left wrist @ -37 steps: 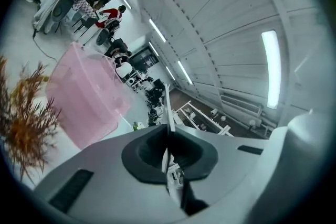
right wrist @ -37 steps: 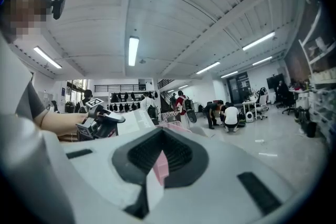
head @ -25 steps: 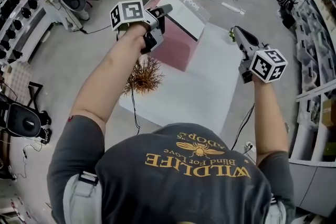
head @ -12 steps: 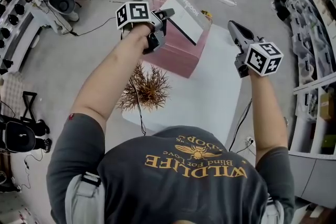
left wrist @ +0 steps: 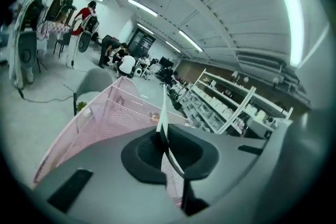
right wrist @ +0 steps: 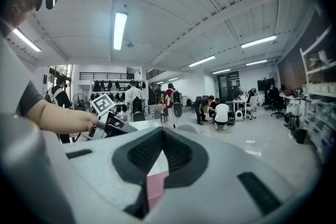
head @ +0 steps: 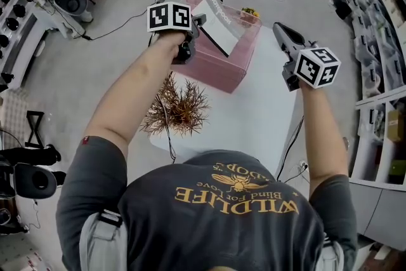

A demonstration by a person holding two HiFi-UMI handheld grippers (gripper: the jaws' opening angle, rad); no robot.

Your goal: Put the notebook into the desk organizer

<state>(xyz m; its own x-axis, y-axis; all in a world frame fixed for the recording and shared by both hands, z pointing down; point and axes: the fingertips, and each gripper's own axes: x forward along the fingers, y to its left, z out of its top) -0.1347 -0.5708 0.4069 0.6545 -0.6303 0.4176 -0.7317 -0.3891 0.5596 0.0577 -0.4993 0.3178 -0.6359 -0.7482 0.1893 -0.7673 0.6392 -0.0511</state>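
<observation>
**Notebook held over the pink organizer, left claw clamped on it**

The notebook [head: 221, 25] is thin, with a white cover, black lettering along one edge and a dark stripe across it. It hangs tilted in the air over the pink mesh desk organizer [head: 216, 66], which stands at the far end of the white table [head: 260, 111]. Whether its lower edge reaches inside a compartment cannot be told. The left gripper [head: 198, 22] grips it at the near edge. The right gripper [head: 279, 30] is off to the right of the organizer, over the table and apart from both. A brown dried plant [head: 179, 108] sits at the table's near left edge.

The left gripper view shows what the head view does not. There the notebook [left wrist: 163, 113] appears edge-on as a narrow white sliver, pinched between the closed jaws of the left gripper [left wrist: 164, 131]. The organizer's mesh wall [left wrist: 100, 123] lies below and to the left, and shelving [left wrist: 226, 107] lines the room behind.

In the right gripper view, the right gripper [right wrist: 163, 134] has its jaw tips together on nothing. A strip of the pink organizer [right wrist: 155, 186] shows through the gap behind the tips. This view also catches the left gripper [right wrist: 113, 123] from the side and people [right wrist: 220, 113] far back in the hall.
</observation>
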